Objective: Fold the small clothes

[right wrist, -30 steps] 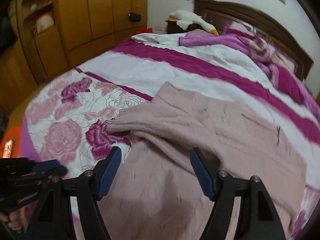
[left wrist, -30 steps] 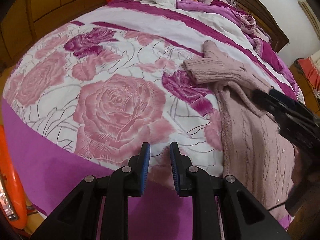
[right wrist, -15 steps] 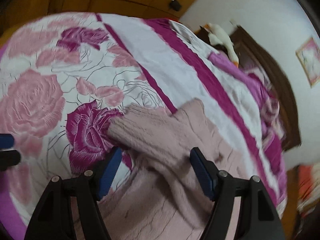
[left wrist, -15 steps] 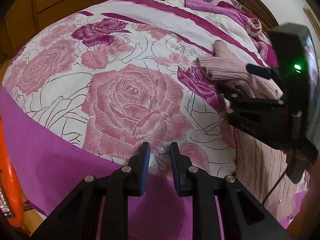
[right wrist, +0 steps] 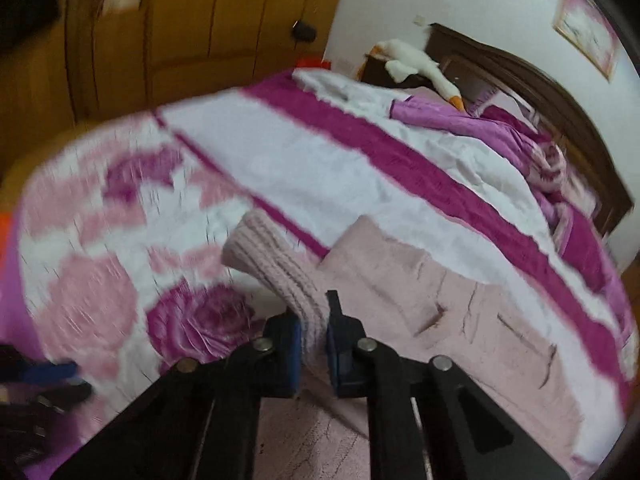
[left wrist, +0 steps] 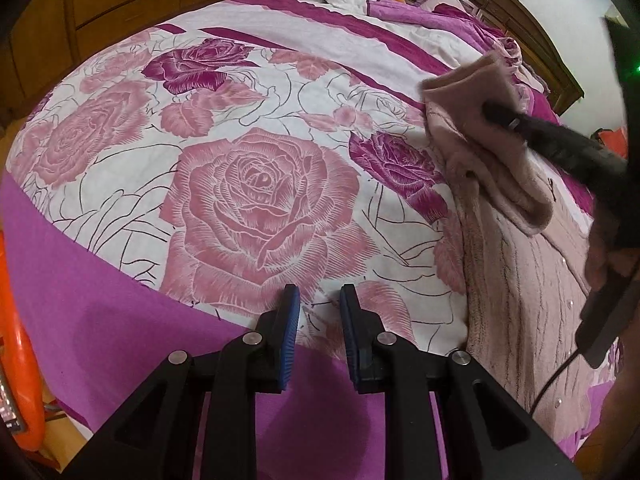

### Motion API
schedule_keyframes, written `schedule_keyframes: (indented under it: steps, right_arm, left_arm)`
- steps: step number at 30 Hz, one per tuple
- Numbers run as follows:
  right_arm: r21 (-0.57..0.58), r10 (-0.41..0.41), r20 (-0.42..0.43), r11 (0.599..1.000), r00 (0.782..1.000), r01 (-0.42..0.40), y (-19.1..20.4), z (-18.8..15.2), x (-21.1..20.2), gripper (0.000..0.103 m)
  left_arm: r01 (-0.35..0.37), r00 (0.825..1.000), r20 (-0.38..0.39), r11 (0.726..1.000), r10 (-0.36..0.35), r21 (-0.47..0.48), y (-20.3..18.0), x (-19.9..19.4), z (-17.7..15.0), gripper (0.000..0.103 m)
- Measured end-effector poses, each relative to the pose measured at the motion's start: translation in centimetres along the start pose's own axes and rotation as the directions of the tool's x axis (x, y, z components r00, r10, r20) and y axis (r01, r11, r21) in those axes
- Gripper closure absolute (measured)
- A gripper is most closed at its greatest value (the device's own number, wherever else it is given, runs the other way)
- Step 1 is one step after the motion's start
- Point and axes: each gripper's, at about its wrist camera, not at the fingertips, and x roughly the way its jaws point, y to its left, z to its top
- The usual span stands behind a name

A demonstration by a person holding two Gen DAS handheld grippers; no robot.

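Observation:
A pale pink knitted cardigan [left wrist: 520, 300] [right wrist: 420, 300] lies on the right part of the rose-print bedspread [left wrist: 256, 184]. Its ribbed sleeve [right wrist: 272, 256] [left wrist: 476, 80] is raised off the bed. My right gripper [right wrist: 314, 320] [left wrist: 500, 114] is closing, with the sleeve between its blue pads, which press on the knit. My left gripper [left wrist: 319, 296] is shut with nothing in it. It hovers over the near edge of the bed, left of the cardigan's hem and apart from it.
A dark wooden headboard [right wrist: 560, 92] and a white plush goose [right wrist: 412, 60] are at the far end. A rumpled purple quilt [right wrist: 540, 152] lies near the pillows. Wooden wardrobes [right wrist: 180, 28] stand on the left. An orange object [left wrist: 18, 320] sits beside the bed's near left edge.
The right gripper's jaws went from wide open over the cardigan to pinched on the sleeve, which now hangs lifted. The right hand has shifted and rolled. The left gripper kept still.

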Motion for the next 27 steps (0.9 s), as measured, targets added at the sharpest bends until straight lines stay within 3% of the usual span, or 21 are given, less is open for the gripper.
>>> schedule_keyframes:
  steps: [6,17,23,27]
  right_arm:
    - [0.116,-0.010,0.108,0.993,0.994,-0.003,-3.6,0.7,-3.8,0.093]
    - [0.275,-0.131,0.181,0.958,0.975,0.078,-11.8,-1.4,-9.3,0.093]
    - [0.421,-0.212,0.185,0.899,0.960,0.117,-17.8,-4.8,-12.3,0.093]
    - [0.561,-0.225,0.137,0.820,0.965,0.111,-22.1,-9.6,-12.5,0.093]
  left_arm:
    - [0.009,1.000,0.001,1.000,-0.009,0.002,-0.6,-0.3,0.0,0.103]
    - [0.028,1.000,0.012,0.999,-0.028,0.040,-2.4,-0.7,0.3,0.103]
    - [0.029,0.999,0.023,0.996,-0.031,0.080,-4.0,-0.9,0.5,0.103]
    - [0.029,0.999,0.023,0.994,-0.032,0.108,-5.3,-0.8,0.7,0.103]
